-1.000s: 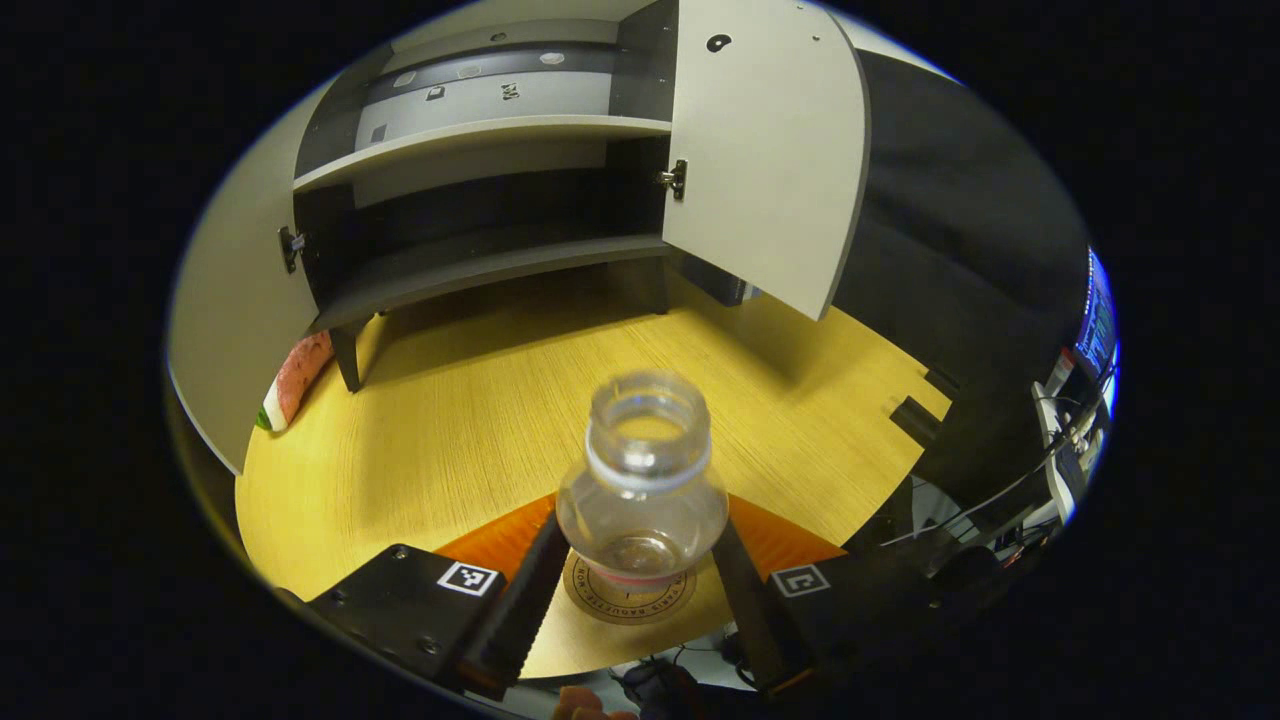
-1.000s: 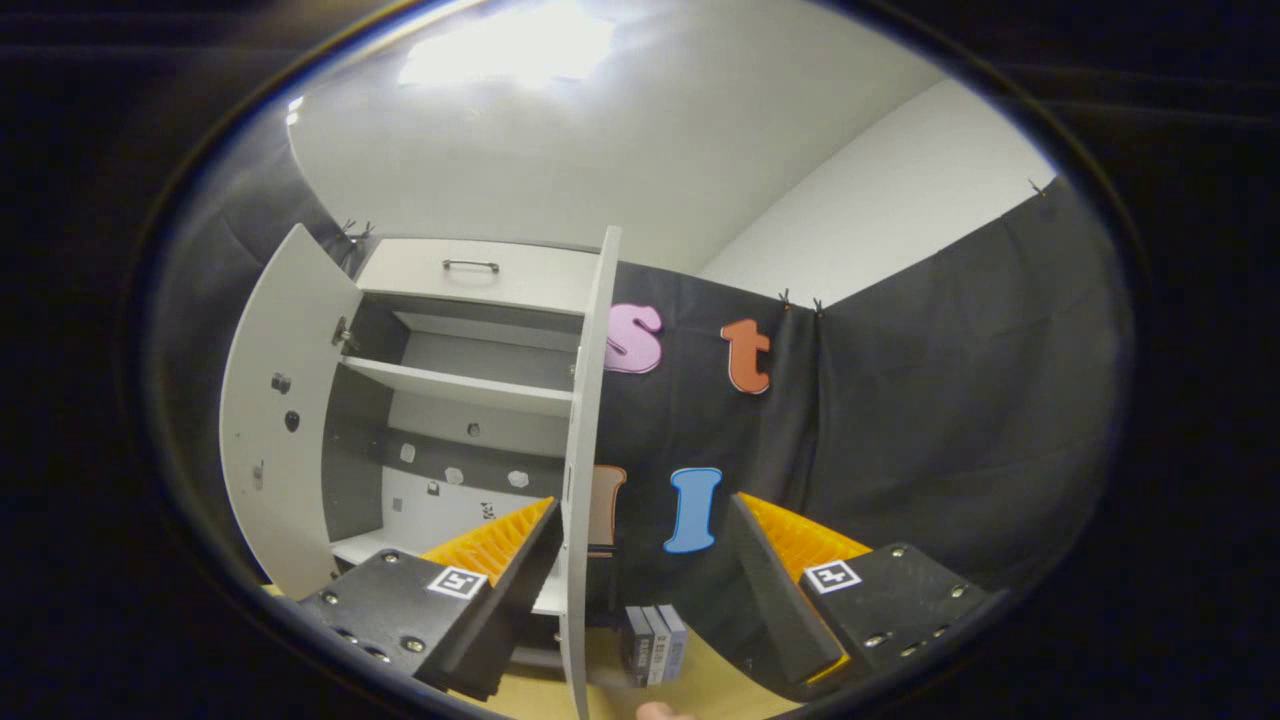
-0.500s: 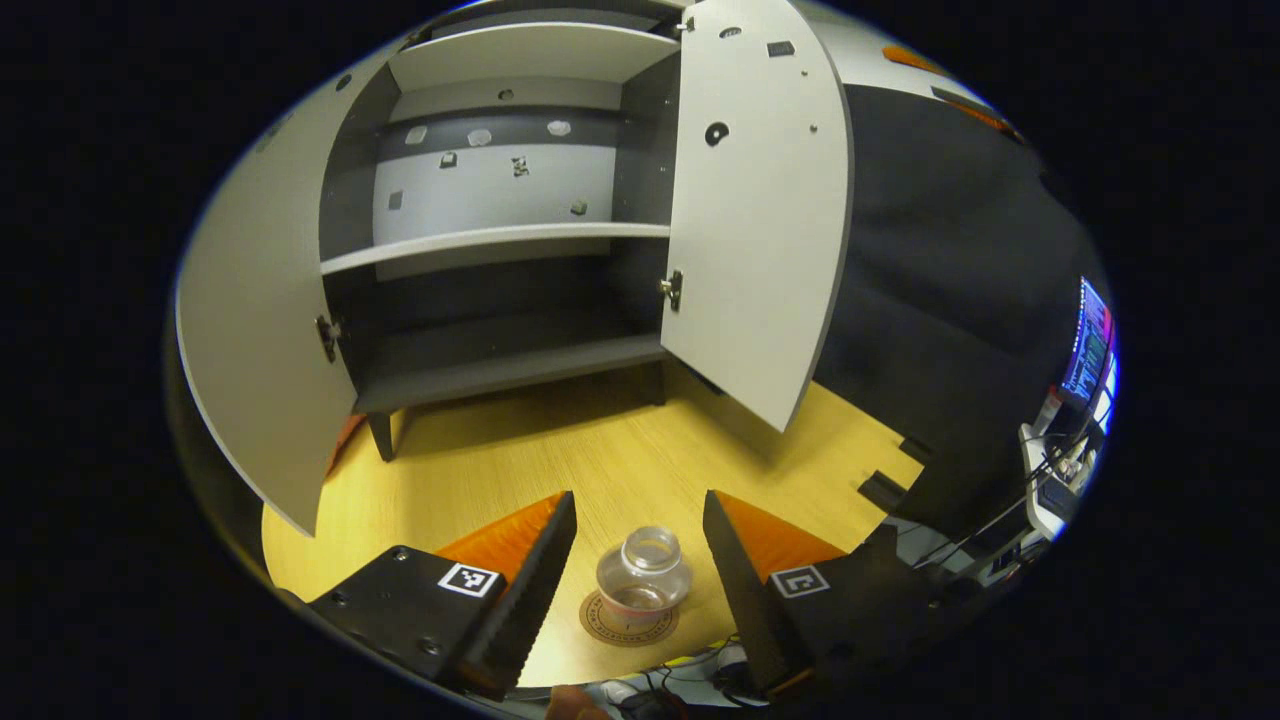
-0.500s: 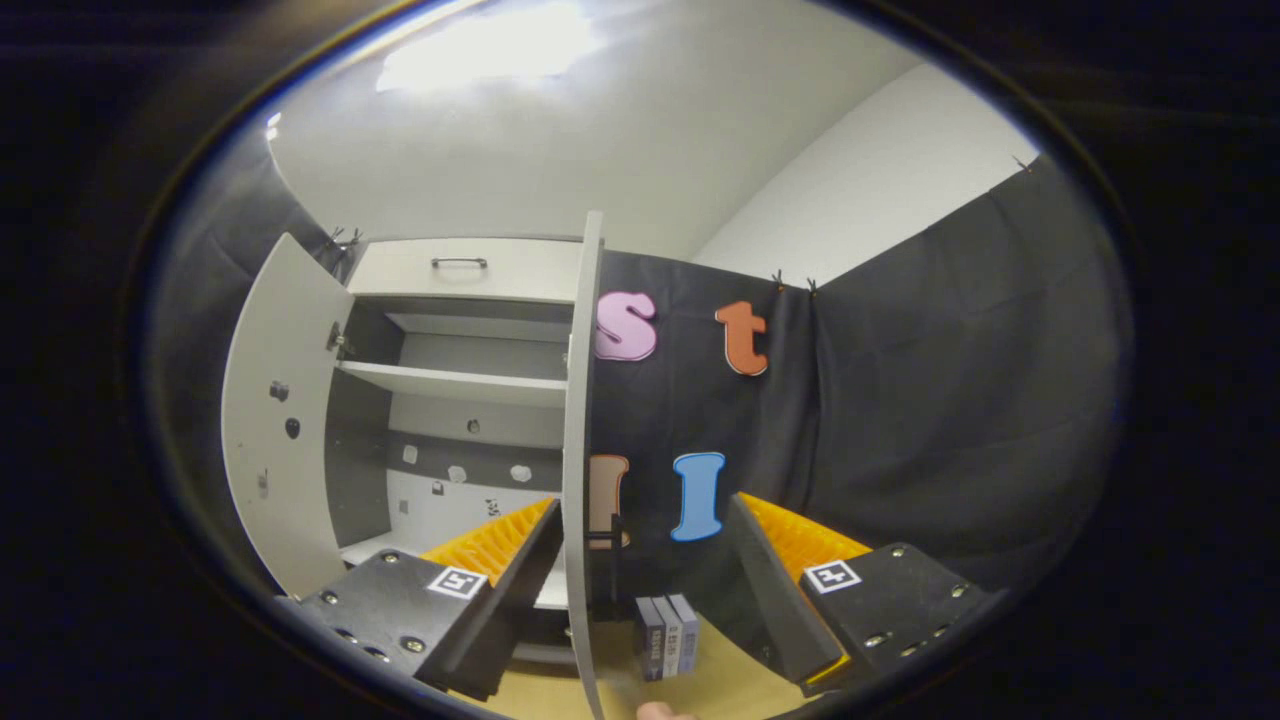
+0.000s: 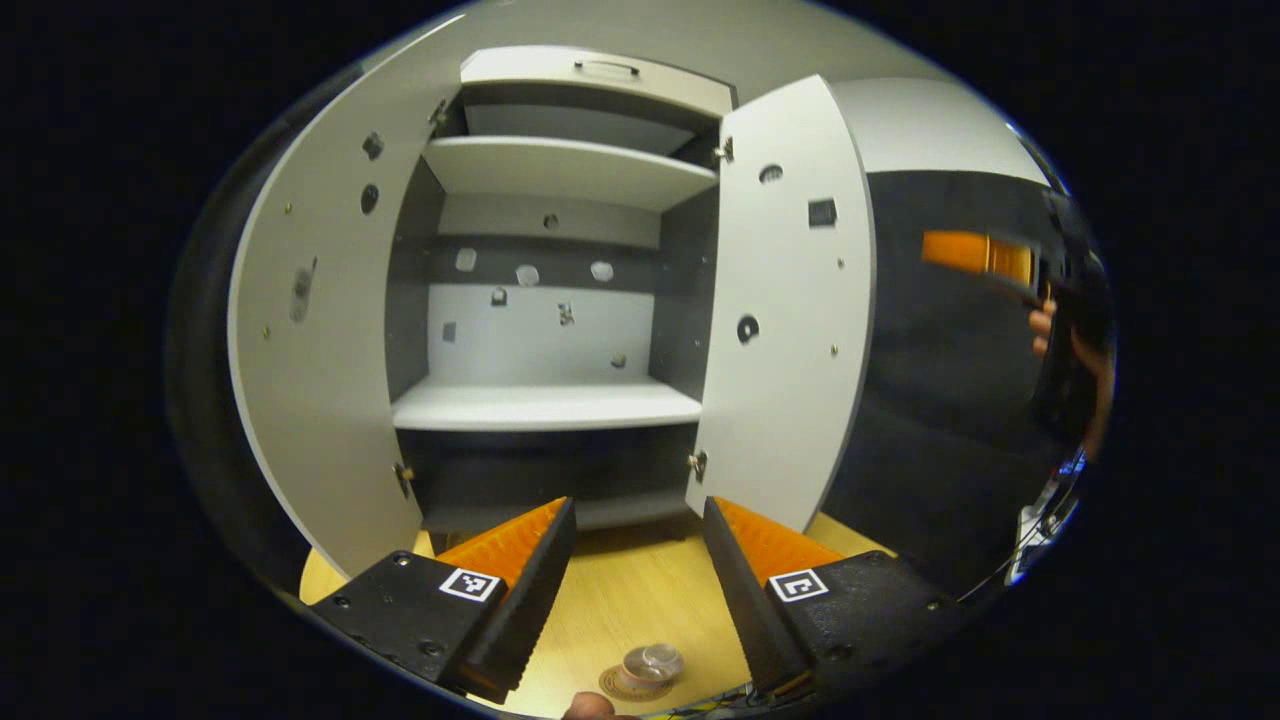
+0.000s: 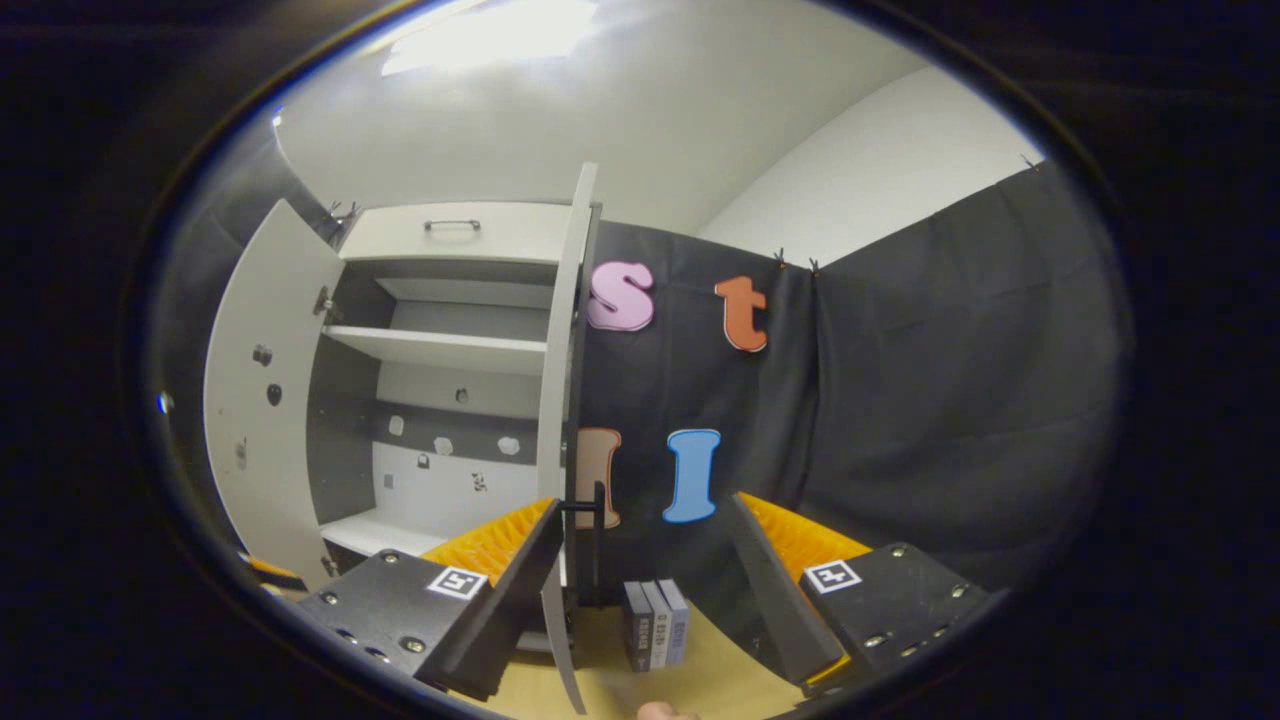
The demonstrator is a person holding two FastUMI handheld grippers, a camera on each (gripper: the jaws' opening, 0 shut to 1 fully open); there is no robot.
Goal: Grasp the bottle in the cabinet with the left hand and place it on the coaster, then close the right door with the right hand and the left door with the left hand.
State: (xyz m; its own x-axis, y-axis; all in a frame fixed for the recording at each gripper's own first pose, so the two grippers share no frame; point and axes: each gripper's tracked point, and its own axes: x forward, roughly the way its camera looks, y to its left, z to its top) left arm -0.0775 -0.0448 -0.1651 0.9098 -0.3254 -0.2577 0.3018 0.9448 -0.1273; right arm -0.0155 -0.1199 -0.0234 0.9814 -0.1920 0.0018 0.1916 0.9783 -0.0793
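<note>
Left gripper (image 5: 635,560): jaws wide, empty, raised above the bottle (image 5: 650,665), which stands on the coaster (image 5: 628,688) at the table's near edge. Right gripper (image 6: 640,560): jaws wide, empty, straddling the right door's (image 6: 560,370) free edge, seemingly positioned to push it closed. Cabinet (image 5: 545,330): 2 doors open, left door (image 5: 320,350) untouched.

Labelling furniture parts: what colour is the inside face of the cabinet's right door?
Light grey, plain, with small dark fittings; the right door shows best in the left gripper view.
</note>
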